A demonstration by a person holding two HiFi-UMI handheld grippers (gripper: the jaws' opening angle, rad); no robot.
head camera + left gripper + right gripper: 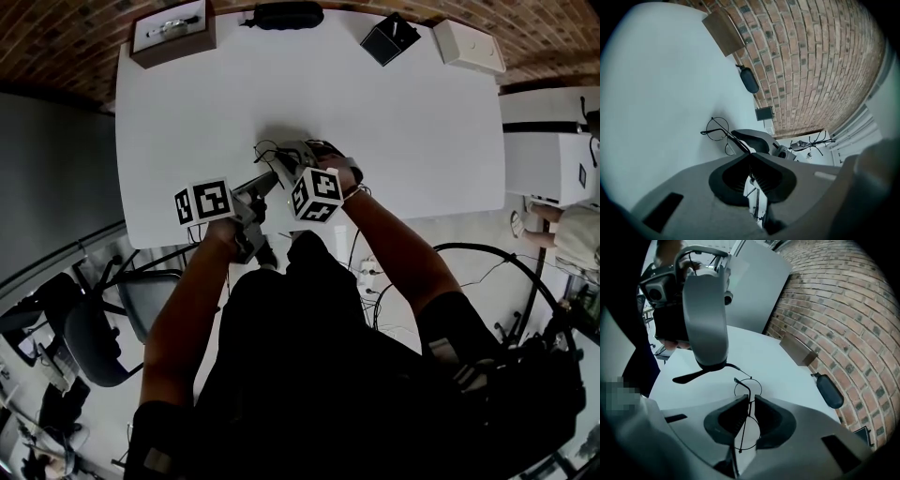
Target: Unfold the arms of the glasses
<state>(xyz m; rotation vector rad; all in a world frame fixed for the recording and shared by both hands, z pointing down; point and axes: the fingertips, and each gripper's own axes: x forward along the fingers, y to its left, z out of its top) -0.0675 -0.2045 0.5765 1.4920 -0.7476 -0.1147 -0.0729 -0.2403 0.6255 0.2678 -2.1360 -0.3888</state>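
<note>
Over the table (422,141), glasses (748,390) between left gripper (750,157) and right gripper (751,399), both jaw pairs tight on its wire.

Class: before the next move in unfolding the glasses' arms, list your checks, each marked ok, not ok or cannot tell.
1. Right gripper shut on the glasses, at the bridge: ok.
2. Left gripper shut on one arm: ok.
3. That arm swung out from the frame: ok.
4. Second arm unfolded: not ok, it lies across the lenses.
5. Case far from the glasses: ok.
</note>
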